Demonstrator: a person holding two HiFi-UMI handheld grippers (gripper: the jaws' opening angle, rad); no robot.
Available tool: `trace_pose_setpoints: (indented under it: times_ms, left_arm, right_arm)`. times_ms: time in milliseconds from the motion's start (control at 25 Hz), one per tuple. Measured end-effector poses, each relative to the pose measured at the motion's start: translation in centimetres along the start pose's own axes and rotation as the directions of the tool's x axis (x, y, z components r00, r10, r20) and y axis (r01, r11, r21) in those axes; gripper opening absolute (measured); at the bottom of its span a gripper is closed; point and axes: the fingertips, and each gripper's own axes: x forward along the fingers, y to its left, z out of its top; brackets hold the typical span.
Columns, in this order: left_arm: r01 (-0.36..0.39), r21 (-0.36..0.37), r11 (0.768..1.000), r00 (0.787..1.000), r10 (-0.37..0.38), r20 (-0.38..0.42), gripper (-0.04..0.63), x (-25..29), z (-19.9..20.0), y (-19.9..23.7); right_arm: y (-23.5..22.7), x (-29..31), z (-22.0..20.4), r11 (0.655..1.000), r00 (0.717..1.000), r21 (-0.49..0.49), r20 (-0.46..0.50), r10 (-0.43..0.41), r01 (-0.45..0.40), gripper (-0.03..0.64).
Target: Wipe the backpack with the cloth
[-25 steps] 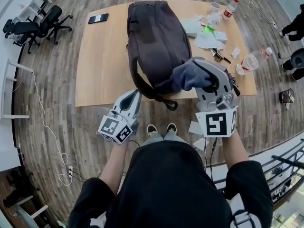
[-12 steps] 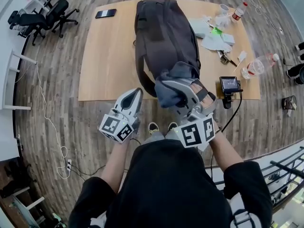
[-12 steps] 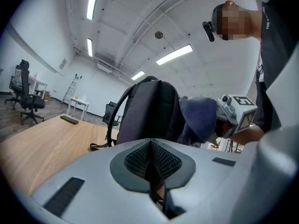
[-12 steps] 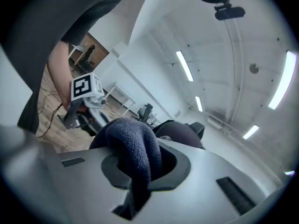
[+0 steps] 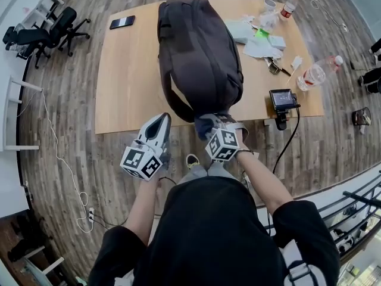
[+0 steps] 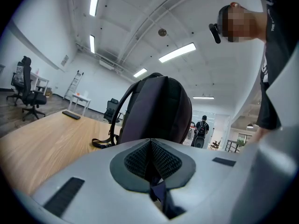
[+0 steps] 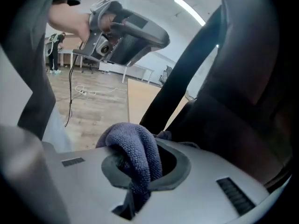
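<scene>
A dark backpack (image 5: 199,52) lies lengthwise on the wooden table (image 5: 128,82), its straps hanging over the near edge. My right gripper (image 5: 215,123) is shut on a blue-grey cloth (image 5: 203,127), low at the backpack's near end by the table edge. In the right gripper view the cloth (image 7: 135,150) bulges out of the gripper (image 7: 140,167) close beside the backpack (image 7: 243,101). My left gripper (image 5: 158,124) is shut and holds nothing, just off the table's near edge, left of the straps. It points level at the backpack (image 6: 156,108), which stands apart from the gripper (image 6: 150,160).
A phone (image 5: 122,22) lies at the table's far left. Papers (image 5: 262,45), a cup (image 5: 269,6) and two plastic bottles (image 5: 314,73) (image 5: 290,7) crowd the right side. A small screen device (image 5: 281,99) with a cable sits at the near right edge. Office chairs (image 5: 44,31) stand far left.
My right gripper has dropped with the cloth from above the backpack's near end down to the table's near edge. The screen device has appeared at the near right edge. The left gripper has stayed put.
</scene>
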Motion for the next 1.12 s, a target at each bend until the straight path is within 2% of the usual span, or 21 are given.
trace_pose_setpoints:
  times_ms: [160, 320, 400, 480, 560, 640, 720, 840, 960, 1040, 1120]
  left_arm:
    - [0.002, 0.03, 1.0, 1.0, -0.002, 0.006, 0.015, -0.2, 1.0, 0.6]
    - [0.001, 0.077, 0.997, 0.999, -0.004, 0.036, 0.015, -0.2, 3.7, 2.0]
    - [0.004, 0.108, 0.994, 0.998, -0.01, 0.054, 0.015, 0.0, 5.6, 2.7]
    - [0.01, 0.138, 0.99, 0.998, -0.019, 0.066, 0.015, 0.3, 7.4, 3.5]
    - [0.026, 0.173, 0.985, 0.996, -0.041, 0.081, 0.016, 1.0, 9.3, 4.4]
    - [0.05, 0.209, 0.977, 0.991, -0.074, 0.11, 0.017, 2.1, 11.6, 5.1]
    - [0.056, 0.244, 0.968, 0.986, -0.093, 0.14, 0.017, 3.5, 13.9, 5.8]
    - [0.054, 0.316, 0.947, 0.98, -0.112, 0.168, 0.017, 6.1, 17.3, 6.5]
    - [0.044, 0.381, 0.924, 0.977, -0.12, 0.178, 0.017, 9.3, 20.3, 7.3]
    - [0.023, 0.42, 0.907, 0.976, -0.112, 0.188, 0.017, 11.6, 22.5, 8.1]
    - [0.011, 0.419, 0.908, 0.974, -0.105, 0.202, 0.017, 14.1, 24.5, 9.1]
  right_arm:
    - [0.3, 0.1, -0.9, 0.998, 1.0, 0.065, 0.021, 0.013, -0.015, 0.034]
    - [0.5, -0.4, -4.5, 0.987, 0.996, 0.151, -0.056, 0.063, -0.054, 0.034]
    - [-0.2, -1.1, -7.4, 0.979, 0.99, 0.201, -0.136, 0.042, -0.014, 0.034]
    - [-1.8, -2.4, -9.9, 0.962, 0.981, 0.263, -0.195, -0.017, 0.069, 0.034]
    - [-3.5, -3.9, -10.5, 0.944, 0.975, 0.298, -0.206, -0.082, 0.142, 0.034]
    - [-4.6, -4.9, -9.6, 0.947, 0.972, 0.267, -0.196, -0.13, 0.18, 0.034]
    - [-5.2, -6.0, -7.8, 0.952, 0.973, 0.23, -0.155, -0.169, 0.202, 0.034]
    - [-5.9, -8.7, -2.4, 0.952, 0.972, 0.205, 0.012, -0.236, 0.228, 0.034]
    - [-7.2, -12.3, 3.5, 0.942, 0.937, 0.199, 0.168, -0.305, 0.271, 0.034]
    - [-7.4, -14.0, 6.6, 0.937, 0.915, 0.219, 0.244, -0.322, 0.272, 0.034]
    - [-7.2, -14.7, 8.6, 0.938, 0.902, 0.231, 0.29, -0.321, 0.259, 0.034]
